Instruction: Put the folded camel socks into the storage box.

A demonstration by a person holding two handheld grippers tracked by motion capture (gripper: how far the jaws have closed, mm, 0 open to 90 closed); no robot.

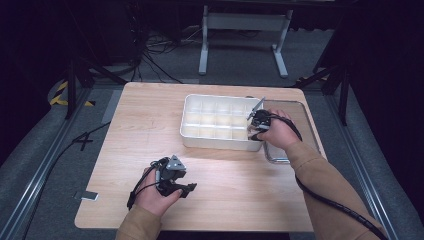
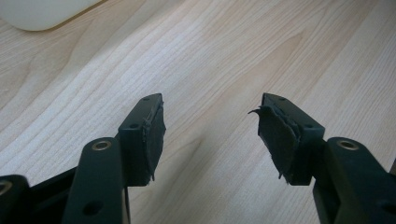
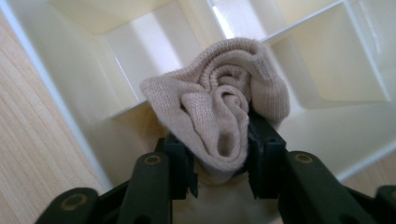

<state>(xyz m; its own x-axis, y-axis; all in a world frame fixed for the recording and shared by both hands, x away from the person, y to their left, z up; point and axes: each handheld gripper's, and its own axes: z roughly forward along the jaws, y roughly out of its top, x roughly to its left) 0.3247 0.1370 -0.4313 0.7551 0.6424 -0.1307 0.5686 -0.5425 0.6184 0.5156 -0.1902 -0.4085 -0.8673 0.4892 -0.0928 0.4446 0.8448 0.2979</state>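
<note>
High view, right hand: I have the right gripper [image 1: 256,124] at the near right corner of the white divided box [image 1: 192,137], which sits on the wooden table [image 1: 150,120] with a metal tray [image 1: 304,107] just beside it on the right.
High view, left hand: my left gripper [image 1: 186,189] rests low over the bare table, near the front edge and well apart from the box.
Left gripper view: jaws stand wide apart with nothing between them, only wood grain under them; a rounded white corner, probably the box, shows at top left.
Right gripper view, sock: a rolled beige sock [image 3: 219,112] sits between the jaws, above a compartment of the box [image 3: 327,70].
Right gripper view, grip: the pads [image 3: 261,144] touch the roll on both sides, so I read it as held; how firm the squeeze is I cannot tell from this angle.
Step in hand: I judge this to be setting the sock down into one compartment.
How to do it well: I keep the roll centred over that one cell, clear of the dividers, lower it until it bears on the floor, then part the jaws fully and lift straight up so the knit does not snag a pad.
Risk: the roll may unfurl across a divider.
</note>
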